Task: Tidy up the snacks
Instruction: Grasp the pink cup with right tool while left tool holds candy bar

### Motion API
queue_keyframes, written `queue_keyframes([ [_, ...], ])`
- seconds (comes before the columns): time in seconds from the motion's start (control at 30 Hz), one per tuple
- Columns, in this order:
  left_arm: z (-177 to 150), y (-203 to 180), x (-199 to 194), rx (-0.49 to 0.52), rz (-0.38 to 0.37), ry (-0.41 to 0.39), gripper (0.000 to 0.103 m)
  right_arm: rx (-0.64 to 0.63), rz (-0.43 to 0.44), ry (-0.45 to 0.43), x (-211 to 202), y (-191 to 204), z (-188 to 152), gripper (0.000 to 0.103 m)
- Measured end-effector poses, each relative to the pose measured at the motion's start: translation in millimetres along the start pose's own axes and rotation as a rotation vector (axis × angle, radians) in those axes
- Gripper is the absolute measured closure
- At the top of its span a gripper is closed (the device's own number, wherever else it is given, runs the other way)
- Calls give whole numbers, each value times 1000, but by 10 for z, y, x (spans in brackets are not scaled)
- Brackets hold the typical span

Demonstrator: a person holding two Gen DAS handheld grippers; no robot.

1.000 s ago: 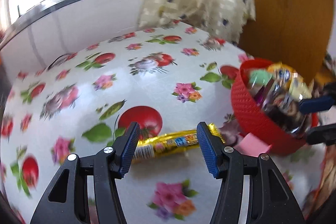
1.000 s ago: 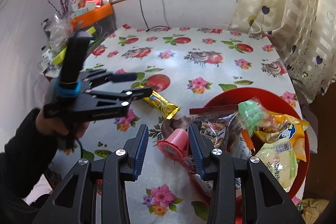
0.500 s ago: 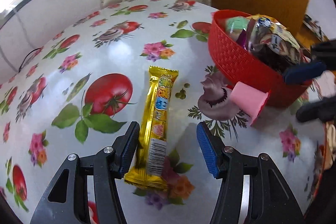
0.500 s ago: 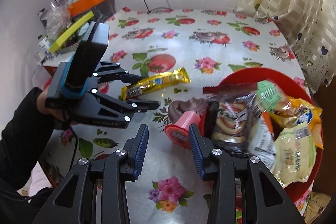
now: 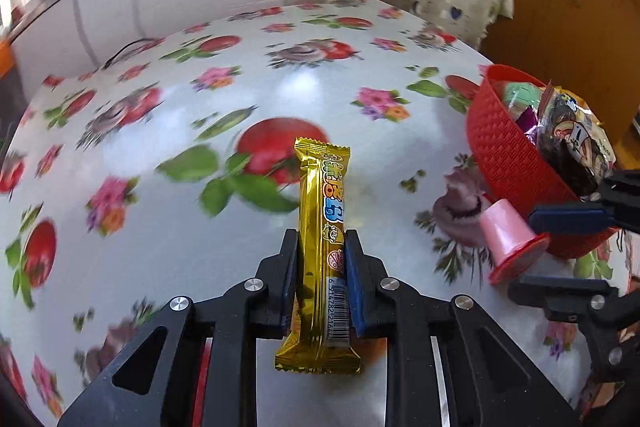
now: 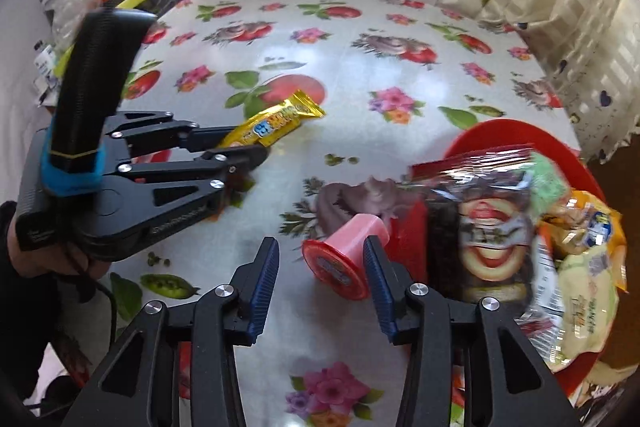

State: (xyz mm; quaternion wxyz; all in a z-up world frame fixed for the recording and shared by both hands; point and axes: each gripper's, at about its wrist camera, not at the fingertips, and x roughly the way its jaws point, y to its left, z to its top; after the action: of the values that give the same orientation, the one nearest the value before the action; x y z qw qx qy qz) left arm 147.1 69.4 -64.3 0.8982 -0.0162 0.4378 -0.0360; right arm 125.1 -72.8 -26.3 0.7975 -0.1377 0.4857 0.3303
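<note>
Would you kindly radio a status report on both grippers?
Left gripper shut on gold snack bar. Right gripper opening, pink jelly cup between pads, ungripped. Red basket unobstructed.

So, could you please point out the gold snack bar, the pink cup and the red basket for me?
gold snack bar [image 5: 325,211], left wrist view, middle of the wrapper's printed face.
pink cup [image 6: 356,239], right wrist view, its pink side wall.
red basket [image 5: 508,155], left wrist view, its woven outer wall.

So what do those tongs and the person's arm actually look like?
Both tongs, left and right, are black skeleton frames with triangular cut-outs, silver screw heads and ribbed blue pads. The left one carries a black ribbed handle with a blue band. The sleeve is dark.
</note>
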Motion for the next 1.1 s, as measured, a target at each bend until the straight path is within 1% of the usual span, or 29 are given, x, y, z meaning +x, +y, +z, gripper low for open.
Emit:
queue_keyframes([
  [0.03,-40,32,-32,-15,2,-2,80,3,58,7,17,24,6,62],
  [0.1,-135,104,-113,-51,-1,-9,80,-20,117,6,12,97,2,62],
  [0.17,-225,175,-189,-88,-8,-16,80,-45,135,-1,1,169,-11,62],
  [0.27,-341,265,-276,-125,-19,-22,80,-98,123,-18,-11,241,-19,60],
  [0.4,-414,344,-323,-159,-25,-29,80,-172,62,-37,42,282,41,48],
  [0.43,-420,348,-327,-162,-26,-30,80,-185,52,-32,64,283,53,47],
  [0.53,-429,348,-331,-158,-26,-32,80,-225,-1,29,233,276,91,47],
  [0.6,-438,351,-339,-157,-29,-34,80,-236,-14,42,280,262,111,47],
  [0.63,-444,352,-341,-158,-30,-35,80,-235,-5,45,282,253,122,47],
  [0.67,-446,354,-344,-160,-32,-36,80,-226,15,44,275,242,132,50],
  [0.7,-448,353,-346,-160,-32,-37,80,-218,30,48,282,237,137,58],
  [0.73,-449,349,-346,-159,-33,-37,80,-222,30,49,284,244,134,60],
  [0.8,-451,352,-352,-162,-43,-37,80,-242,19,43,276,278,115,61],
  [1.0,-466,288,-379,-165,-48,-45,80,-207,39,-2,160,290,74,65],
  [1.1,-469,220,-412,-158,-47,-53,80,-190,43,-29,80,281,50,65],
])
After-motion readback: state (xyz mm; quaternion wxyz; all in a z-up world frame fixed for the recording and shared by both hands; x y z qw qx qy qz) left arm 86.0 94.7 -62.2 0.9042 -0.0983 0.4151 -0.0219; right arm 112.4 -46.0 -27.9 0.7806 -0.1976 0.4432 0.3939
